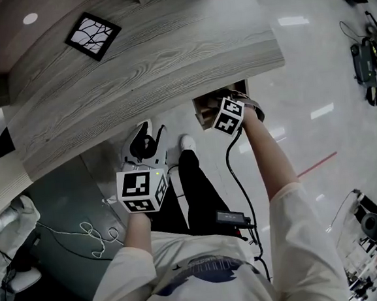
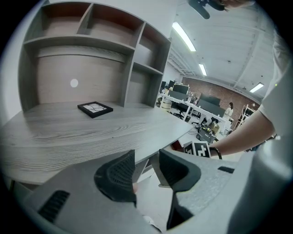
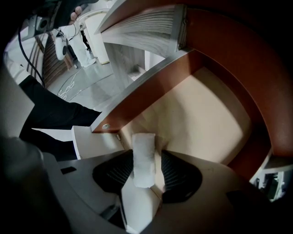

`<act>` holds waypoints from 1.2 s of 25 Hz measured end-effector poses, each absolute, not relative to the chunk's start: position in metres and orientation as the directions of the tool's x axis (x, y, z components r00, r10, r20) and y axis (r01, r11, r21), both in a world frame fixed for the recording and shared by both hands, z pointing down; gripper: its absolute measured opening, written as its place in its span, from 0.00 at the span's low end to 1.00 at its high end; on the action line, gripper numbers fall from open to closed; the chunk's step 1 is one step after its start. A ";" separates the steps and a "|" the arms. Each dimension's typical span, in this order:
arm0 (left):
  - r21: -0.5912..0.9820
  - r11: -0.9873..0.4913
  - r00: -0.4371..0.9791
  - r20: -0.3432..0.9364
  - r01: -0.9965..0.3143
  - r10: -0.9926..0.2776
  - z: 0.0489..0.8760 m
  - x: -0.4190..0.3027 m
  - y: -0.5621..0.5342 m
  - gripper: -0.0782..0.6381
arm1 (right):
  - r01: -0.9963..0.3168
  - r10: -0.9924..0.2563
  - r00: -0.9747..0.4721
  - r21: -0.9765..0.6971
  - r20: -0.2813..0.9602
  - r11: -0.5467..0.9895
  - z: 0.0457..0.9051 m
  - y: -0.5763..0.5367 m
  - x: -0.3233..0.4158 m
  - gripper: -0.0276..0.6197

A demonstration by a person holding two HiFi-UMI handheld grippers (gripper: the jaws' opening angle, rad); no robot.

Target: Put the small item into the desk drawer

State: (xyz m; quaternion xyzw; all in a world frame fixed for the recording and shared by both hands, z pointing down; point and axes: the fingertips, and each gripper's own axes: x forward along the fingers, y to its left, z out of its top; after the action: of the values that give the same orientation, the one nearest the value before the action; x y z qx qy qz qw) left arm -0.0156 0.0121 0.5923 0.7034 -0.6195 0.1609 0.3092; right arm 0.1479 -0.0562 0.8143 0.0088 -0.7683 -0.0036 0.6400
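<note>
The small item (image 3: pixel 143 160) is a white oblong block standing upright between the jaws of my right gripper (image 3: pixel 146 176). It rests against the left pad (image 3: pixel 116 171), and a gap shows between it and the right pad (image 3: pixel 176 173), so the jaws are open. This gripper points down into the open desk drawer (image 3: pixel 201 119), which has a pale floor and reddish-brown walls. In the head view the right gripper (image 1: pixel 224 110) sits over the drawer (image 1: pixel 203 114) under the desk's edge. My left gripper (image 1: pixel 145 140) (image 2: pixel 146 171) is open and empty, held beside the grey wooden desk (image 2: pixel 91 132).
A black-framed picture (image 1: pixel 92 35) (image 2: pixel 94 109) lies on the desk top (image 1: pixel 147 58). Shelf compartments (image 2: pixel 91 32) rise behind it. The person's dark trouser leg and white shoe (image 1: pixel 186 142) stand below the desk edge. A white cable (image 1: pixel 91 234) lies on the floor at left.
</note>
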 end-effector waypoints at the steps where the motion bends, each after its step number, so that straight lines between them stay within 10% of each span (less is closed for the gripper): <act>1: 0.233 -0.041 0.179 0.611 -0.972 -0.771 0.592 -0.016 0.011 0.32 | -0.016 -0.019 -0.188 0.016 0.982 1.000 0.812 -0.057 0.147 0.33; 15: 0.207 -0.078 0.194 0.626 -0.975 -0.755 0.585 -0.004 -0.008 0.32 | -0.168 -0.080 -0.304 0.030 0.949 0.985 0.763 -0.057 0.141 0.33; 30: 0.179 -0.171 0.244 0.577 -0.969 -0.780 0.521 0.035 -0.018 0.32 | -0.737 -0.454 -0.469 -0.053 0.758 0.674 0.598 -0.012 0.165 0.30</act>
State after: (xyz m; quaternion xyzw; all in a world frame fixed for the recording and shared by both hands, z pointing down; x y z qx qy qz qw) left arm 0.0351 -0.0183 0.5211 0.7437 -0.5878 0.1801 0.2627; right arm 0.1650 -0.0124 0.5979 0.3563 -0.8355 0.1904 0.3724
